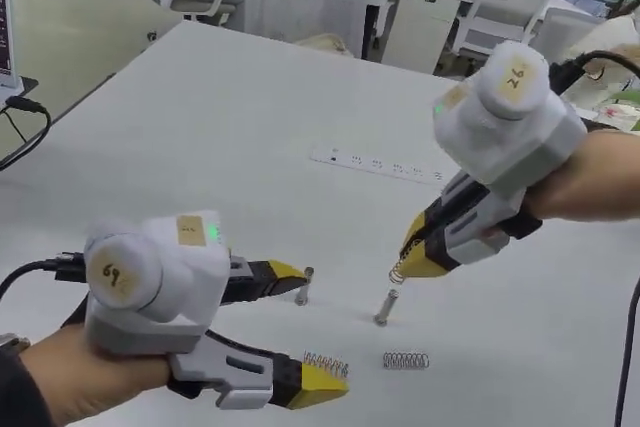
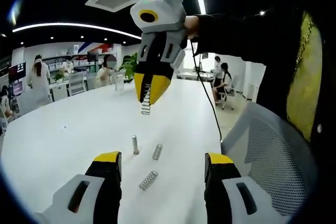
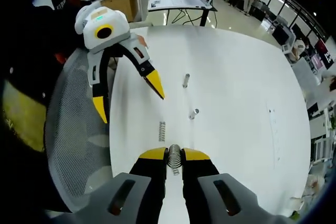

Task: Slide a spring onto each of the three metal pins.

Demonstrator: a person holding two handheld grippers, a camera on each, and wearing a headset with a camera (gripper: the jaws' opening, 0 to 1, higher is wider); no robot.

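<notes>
Holding a spring [image 1: 397,273] pinched by its upper coils in your right gripper [image 1: 408,265], you have it just above and beside the nearer metal pin [image 1: 385,307], so threading this one seems the step now. Turn the wrist until the spring is in one line with the pin, lower its free end over the pin top, and release only when several coils are around the pin. Your left gripper [image 1: 326,324] is spread wide and carries nothing, near the second pin [image 1: 304,287], with two loose springs [image 1: 406,359] on the white table [image 1: 200,147] beside it.
</notes>
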